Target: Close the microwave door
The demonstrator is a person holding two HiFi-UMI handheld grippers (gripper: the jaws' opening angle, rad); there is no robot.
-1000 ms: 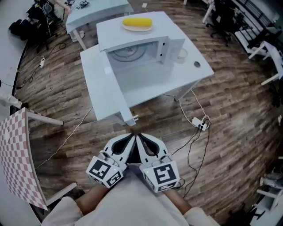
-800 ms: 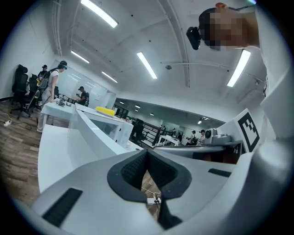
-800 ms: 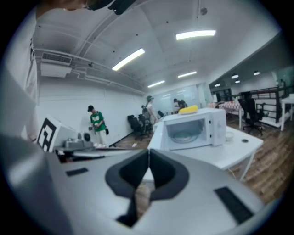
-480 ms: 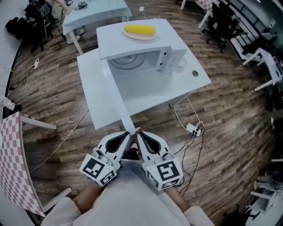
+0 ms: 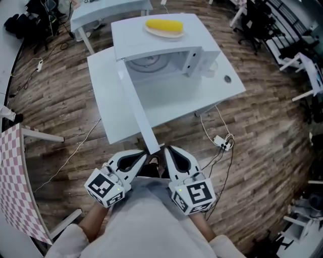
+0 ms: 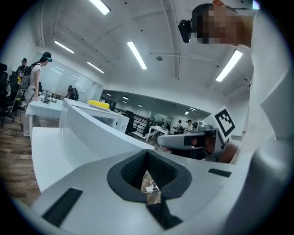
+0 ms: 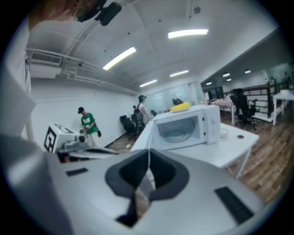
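A white microwave [image 5: 161, 60] stands on a white table [image 5: 222, 88] with its door [image 5: 113, 101] swung wide open toward me; the glass turntable shows inside. The door's free edge ends just in front of my two grippers. In the head view my left gripper [image 5: 145, 154] sits just left of that edge and my right gripper [image 5: 166, 149] just right of it. Both are shut with nothing between the jaws. The left gripper view looks along the door [image 6: 92, 133]. The right gripper view shows the open microwave [image 7: 183, 126] beyond the jaws.
A yellow corn-like item on a plate [image 5: 164, 25] lies on top of the microwave. Cables and a power strip [image 5: 222, 142] trail over the wooden floor on the right. A checkered table [image 5: 12, 191] stands at the left, another table [image 5: 101, 10] behind, office chairs [image 5: 262, 20] at right.
The view has closed in on the microwave. Both grippers have come up to the door's free edge and stand slightly further apart, still shut.
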